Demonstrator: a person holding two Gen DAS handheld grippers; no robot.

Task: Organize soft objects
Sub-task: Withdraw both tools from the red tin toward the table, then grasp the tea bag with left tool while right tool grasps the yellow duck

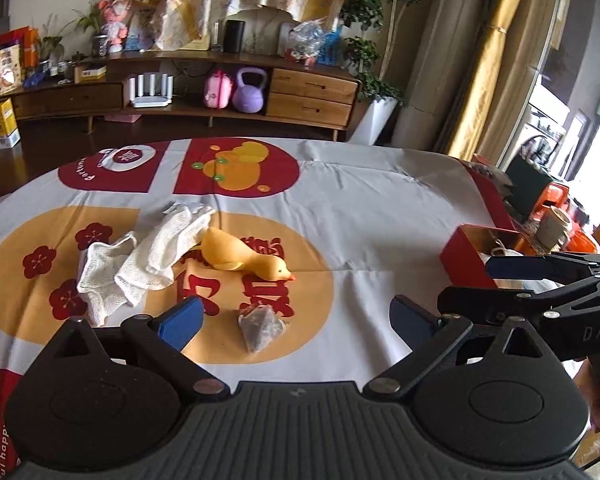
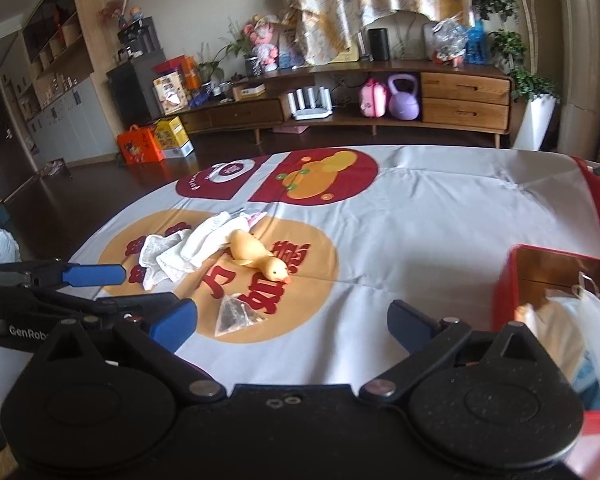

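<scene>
Duck toy (image 1: 244, 258) touching white cloths (image 1: 140, 256) | left tongs (image 1: 296, 320) spread, empty | right tongs (image 2: 292, 322) spread, empty

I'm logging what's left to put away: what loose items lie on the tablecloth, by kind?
White cloths: 2
Yellow duck toy: 1
Clear plastic pouch: 1
Total: 4

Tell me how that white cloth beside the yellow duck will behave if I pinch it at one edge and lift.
The white cloth lies crumpled in loose folds, so it will probably hang limp and unfold as it rises. It looks like thin, open-weave fabric, likely light. One fold seems to touch the yellow duck, so lifting may nudge or drag the duck along the tablecloth.
</scene>
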